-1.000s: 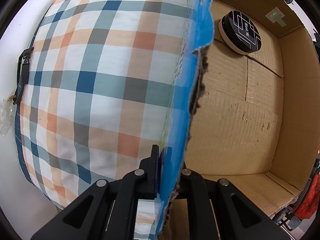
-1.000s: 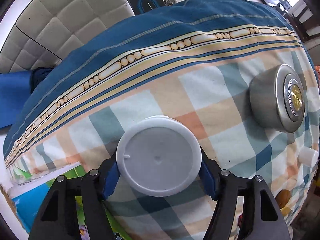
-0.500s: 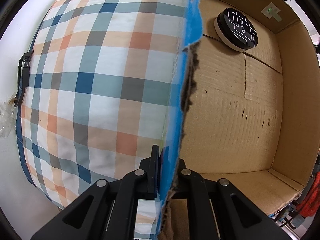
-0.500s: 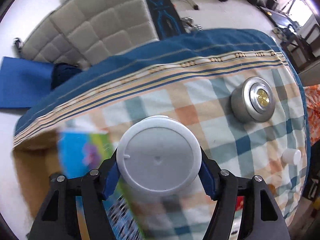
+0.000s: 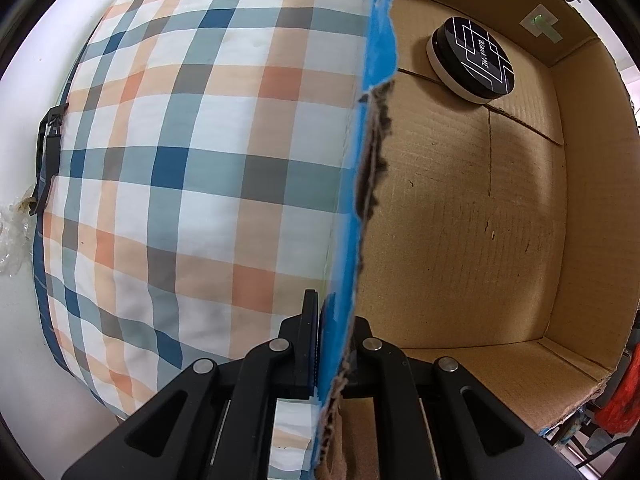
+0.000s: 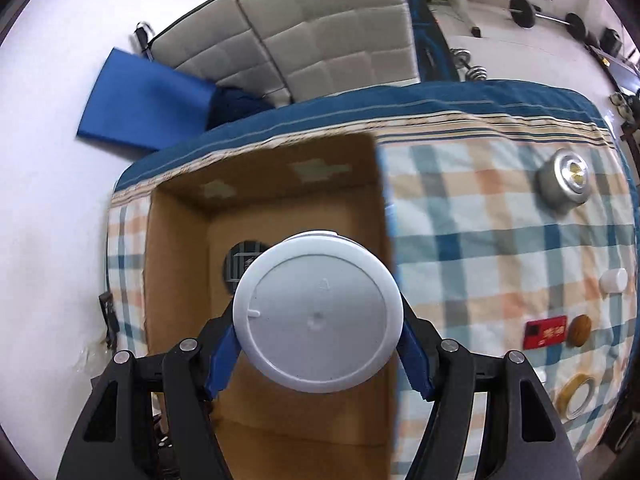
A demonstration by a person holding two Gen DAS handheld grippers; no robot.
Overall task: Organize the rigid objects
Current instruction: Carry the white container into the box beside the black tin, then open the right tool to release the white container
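Bright, even daylight; strong fisheye bending with dark corners; the box (image 6: 256,200) edge is motion-blurred in the right view.

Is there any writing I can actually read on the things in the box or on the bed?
Black round tin in the cardboard box: white lettering, roughly "Blank ME", uncertain.
Red card on the plaid bedspread: pale characters, too small to read.
White lid in the right gripper: small moulded mark, unreadable.
Nothing else legible.
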